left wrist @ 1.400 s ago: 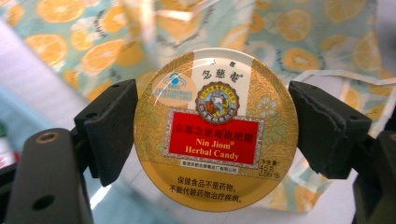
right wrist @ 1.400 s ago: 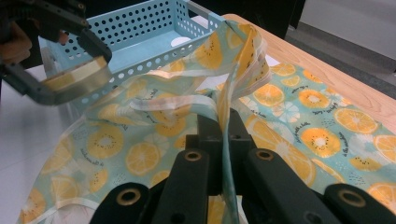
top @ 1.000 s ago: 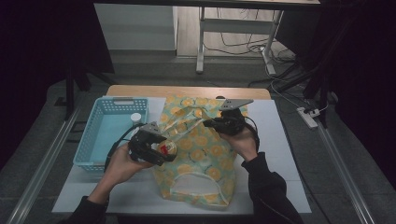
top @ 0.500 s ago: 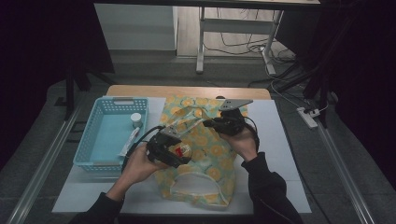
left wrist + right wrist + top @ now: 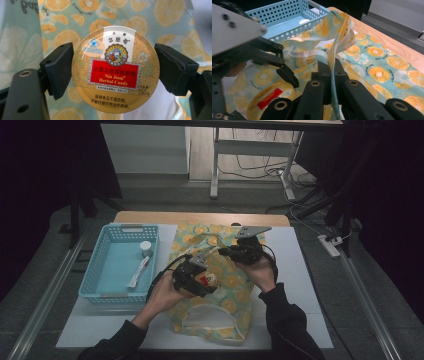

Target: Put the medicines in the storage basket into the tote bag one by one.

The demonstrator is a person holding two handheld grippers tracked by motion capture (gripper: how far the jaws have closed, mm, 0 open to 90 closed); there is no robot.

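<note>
A: Report the left gripper (image 5: pixel 115 68).

B: Its two black jaws are clamped on opposite edges of a round candy tin (image 5: pixel 115 68), label reading "Nin Jiom Herbal Candy" facing the camera; in the high view the tin (image 5: pixel 206 280) sits in the gripper (image 5: pixel 200 279) above the middle of the fabric bag (image 5: pixel 227 292).

A: Report the right gripper (image 5: pixel 331 75).

B: Jaws closed on a thin fold of the bag's edge (image 5: pixel 334 82); the fabric rises taut from between them; in the high view this gripper (image 5: pixel 235 252) is over the upper part of the bag, just beyond the left one.

A: Bag location?

B: Flat on the white table (image 5: pixel 295 270), orange-slice print on pale teal; its far end reaches the wooden strip.

A: Adjacent items?

B: A blue perforated basket (image 5: pixel 95 270) lies to the bag's left; inside are a white tube (image 5: pixel 137 272) and a small white-capped container (image 5: pixel 145 248).
</note>
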